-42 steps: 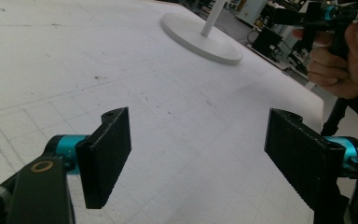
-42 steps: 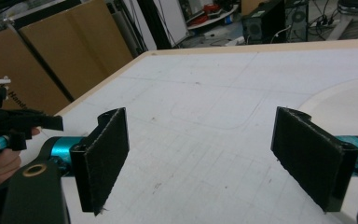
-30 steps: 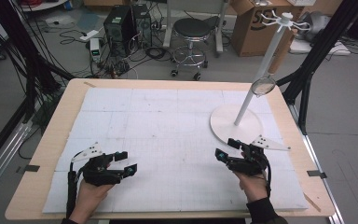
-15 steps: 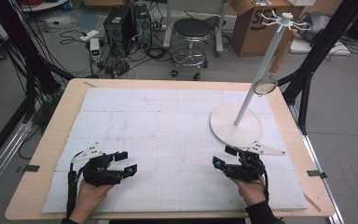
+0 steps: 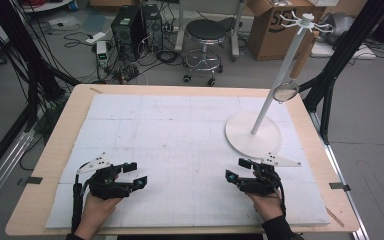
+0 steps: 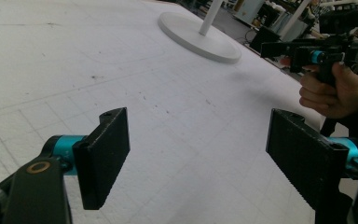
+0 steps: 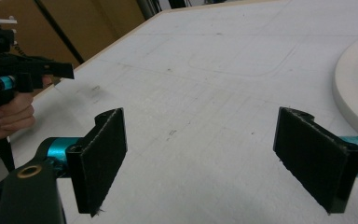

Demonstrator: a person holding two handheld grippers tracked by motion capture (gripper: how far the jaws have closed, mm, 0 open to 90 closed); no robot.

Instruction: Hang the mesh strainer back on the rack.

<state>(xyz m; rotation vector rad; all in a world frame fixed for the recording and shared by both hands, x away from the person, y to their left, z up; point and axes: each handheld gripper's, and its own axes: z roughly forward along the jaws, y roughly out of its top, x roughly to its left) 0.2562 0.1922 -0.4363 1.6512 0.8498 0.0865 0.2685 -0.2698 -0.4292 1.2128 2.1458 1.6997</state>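
White stand, black grippers, pale wood table

The stand (image 5: 253,135) was plain white from base to pole, on a white mat (image 5: 180,130) faintly ruled with a grey grid; the table (image 5: 75,107) edge showed light wood; both the left gripper (image 5: 134,175) and right gripper (image 5: 237,170) were black with teal accents.

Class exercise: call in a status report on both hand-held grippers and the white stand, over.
Left hand-held gripper open, empty, low over mat. Right hand-held gripper open, empty, just short of white stand. Nothing between them, over.
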